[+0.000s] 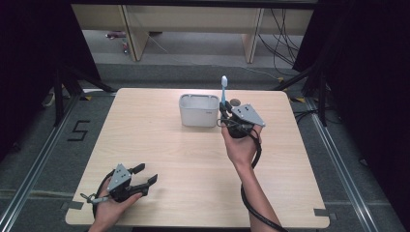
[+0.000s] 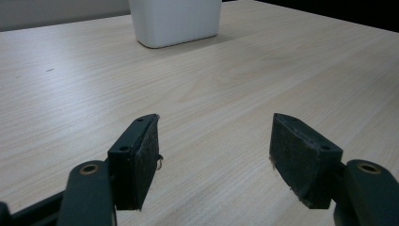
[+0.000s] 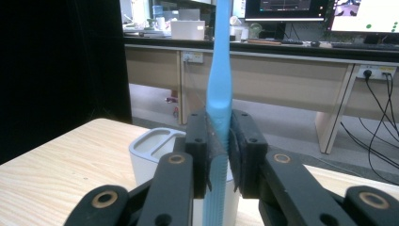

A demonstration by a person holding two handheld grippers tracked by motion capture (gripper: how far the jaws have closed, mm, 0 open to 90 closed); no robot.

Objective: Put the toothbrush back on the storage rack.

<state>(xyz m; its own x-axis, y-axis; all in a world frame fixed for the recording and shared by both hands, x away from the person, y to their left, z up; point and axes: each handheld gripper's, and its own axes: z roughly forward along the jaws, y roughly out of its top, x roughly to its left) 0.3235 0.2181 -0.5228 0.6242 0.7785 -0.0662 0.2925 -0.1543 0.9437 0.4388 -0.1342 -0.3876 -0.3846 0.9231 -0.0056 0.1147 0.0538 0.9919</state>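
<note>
1. Right gripper (image 1: 226, 116): held raised near the far edge of the table (image 1: 193, 159), just beside the right side of the white holder (image 1: 198, 110). Its fingers (image 3: 200, 150) are clamped on the lower handle of a blue toothbrush (image 3: 219, 89).
2. Toothbrush: upright in the grip, with its brush head uppermost in the high view. In the right gripper view the handle runs vertically between the two pads, and the ribbed lower part of the handle extends below them. The upright pose probably suits a vertical entry into, or exit from, the holder; which of the two cannot be told from these pictures.
3. White holder: a small open-topped container standing on the far half of the table. A slot-like opening shows in its top in the right gripper view. The toothbrush is beside the holder and above its rim level, not inside it.
4. Left gripper (image 1: 145, 180): resting low over the near left corner of the table, well apart from the holder. Its fingers (image 2: 136, 160) stand wide apart with only bare table between them in the left gripper view. This position likely keeps it clear of the working hand.
5. A small dark round object (image 1: 235, 102) lies on the table behind the right gripper; its nature cannot be told.
6. Background: desks, cables and monitors beyond the table, seen in the right gripper view.
</note>
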